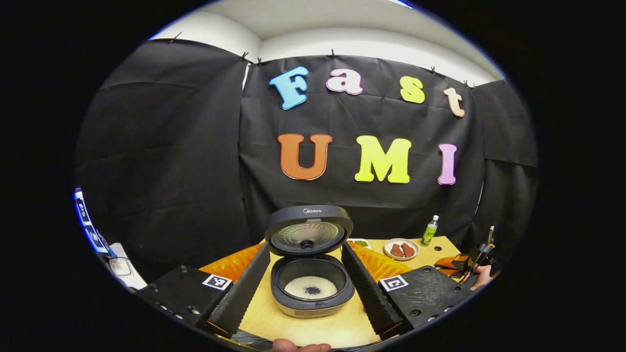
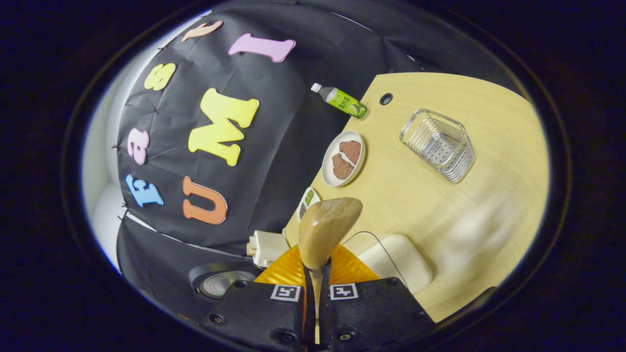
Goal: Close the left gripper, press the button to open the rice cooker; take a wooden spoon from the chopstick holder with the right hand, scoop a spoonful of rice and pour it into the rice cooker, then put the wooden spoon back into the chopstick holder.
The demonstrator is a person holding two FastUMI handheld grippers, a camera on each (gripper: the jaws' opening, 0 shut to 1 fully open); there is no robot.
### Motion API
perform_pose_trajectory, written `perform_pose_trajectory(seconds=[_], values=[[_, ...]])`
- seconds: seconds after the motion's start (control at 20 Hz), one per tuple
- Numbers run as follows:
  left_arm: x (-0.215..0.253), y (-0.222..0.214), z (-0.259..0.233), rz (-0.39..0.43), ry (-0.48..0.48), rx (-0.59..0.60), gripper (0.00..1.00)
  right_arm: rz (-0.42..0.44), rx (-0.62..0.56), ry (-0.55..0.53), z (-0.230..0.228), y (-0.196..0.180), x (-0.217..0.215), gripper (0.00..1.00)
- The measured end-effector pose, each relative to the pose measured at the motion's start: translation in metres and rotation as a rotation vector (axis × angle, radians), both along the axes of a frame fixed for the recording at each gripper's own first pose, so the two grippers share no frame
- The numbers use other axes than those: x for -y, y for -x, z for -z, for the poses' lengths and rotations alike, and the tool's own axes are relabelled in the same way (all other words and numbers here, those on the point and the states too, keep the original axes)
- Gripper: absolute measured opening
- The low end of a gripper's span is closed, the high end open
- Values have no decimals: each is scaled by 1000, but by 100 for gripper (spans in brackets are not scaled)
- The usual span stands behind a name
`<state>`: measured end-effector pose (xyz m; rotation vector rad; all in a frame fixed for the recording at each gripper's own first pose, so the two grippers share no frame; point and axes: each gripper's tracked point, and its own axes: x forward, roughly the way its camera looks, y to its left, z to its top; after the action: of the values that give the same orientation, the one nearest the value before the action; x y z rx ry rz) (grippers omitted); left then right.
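The rice cooker (image 1: 311,293) stands open on the wooden table (image 1: 303,327), lid (image 1: 309,235) raised, with white rice (image 1: 301,288) in its pot. My left gripper (image 1: 305,249) is open, its fingers (image 1: 244,293) spread either side of the cooker without touching it. My right gripper (image 2: 317,271) is shut on the handle of the wooden spoon (image 2: 325,227), whose bowl points forward over the table with no rice visible on it. The clear ribbed chopstick holder (image 2: 437,144) stands further off. The right gripper (image 1: 474,259) and its hand also show at the table's right end.
A plate of brown meat pieces (image 2: 344,157), a green bottle (image 2: 341,100) and a small dish of greens (image 2: 308,201) line the table's back edge. An orange cloth (image 2: 288,274), a white container (image 2: 398,259) and a white plug (image 2: 266,247) lie near the spoon.
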<state>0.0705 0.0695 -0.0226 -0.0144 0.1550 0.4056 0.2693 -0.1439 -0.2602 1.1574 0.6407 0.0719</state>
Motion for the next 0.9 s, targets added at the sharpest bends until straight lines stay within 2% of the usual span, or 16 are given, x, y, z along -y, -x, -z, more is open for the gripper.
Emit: perform_pose_trajectory(seconds=[0.2,0.45,0.7,0.9], values=[[-13,17,2,-55,1,-1,94,-79,63,-21,-43,-13,-50,8],[-27,43,6,-114,4,-6,94,-218,138,-34,-85,-34,-141,8],[-34,62,12,-168,11,-19,94,-324,140,21,-81,-44,-222,8],[-43,78,14,-208,1,-32,94,-389,166,117,-70,-49,-269,8]])
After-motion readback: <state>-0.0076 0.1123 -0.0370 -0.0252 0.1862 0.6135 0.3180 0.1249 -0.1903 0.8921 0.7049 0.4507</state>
